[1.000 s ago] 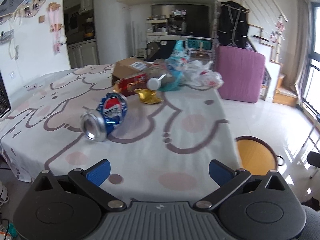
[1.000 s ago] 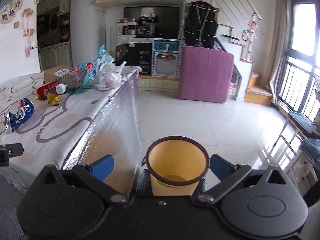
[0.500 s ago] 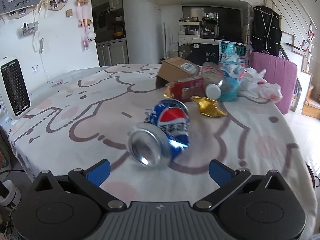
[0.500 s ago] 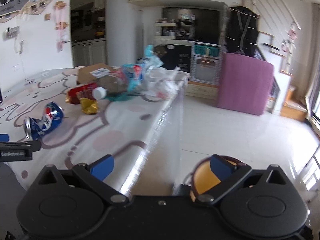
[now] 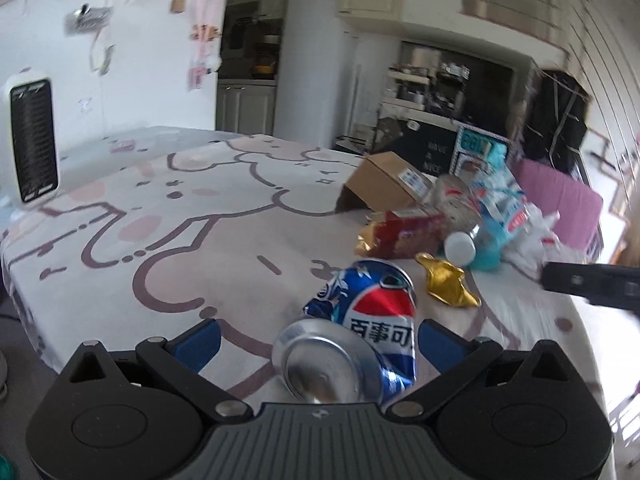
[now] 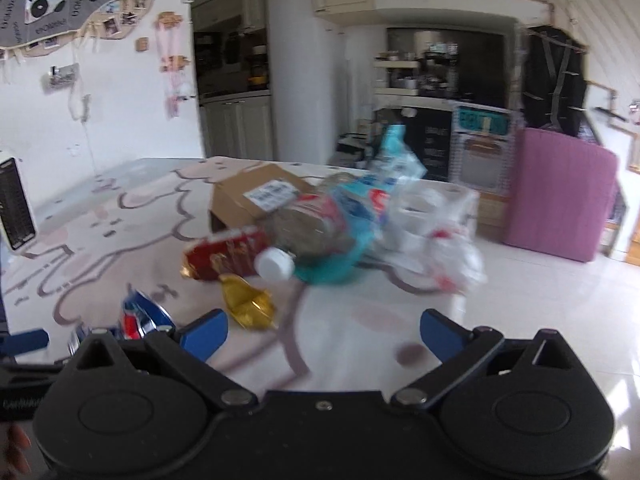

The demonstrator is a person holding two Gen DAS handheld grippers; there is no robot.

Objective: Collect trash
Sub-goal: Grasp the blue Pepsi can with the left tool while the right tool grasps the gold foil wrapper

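Left gripper: the left gripper (image 5: 316, 338) hangs low over the near edge of the table (image 5: 160, 216), jaws spread wide and released, nothing clamped.
Can: a dented blue cola can (image 5: 356, 336) lies on its side between the two blue fingertips (image 5: 198, 342), its silver end facing the camera; neither pad visibly touches it. In the right wrist view the can (image 6: 138, 318) sits at 9 o'clock of the frame, partly hidden behind the gripper body.
Right gripper: the right gripper (image 6: 324, 330) is over the tablecloth, jaws parted and empty.
Gold wrapper: a crumpled gold wrapper (image 5: 446, 280) lies just beside the can at its 1 o'clock; in the right wrist view the wrapper (image 6: 248, 300) is near the left fingertip.
Trash pile: farther back, at 12 to 1 o'clock of the can, a red packet (image 5: 408, 232), a clear bottle with a white cap (image 5: 460, 246), a cardboard box (image 5: 384, 184), a blue-and-white bag (image 5: 500, 200) and white plastic bags (image 6: 436, 232) lie bunched together, touching.
Background: a purple seat (image 6: 560, 196) stands on the floor beyond the table; a white device with a black panel (image 5: 32, 136) stands at 9 o'clock.
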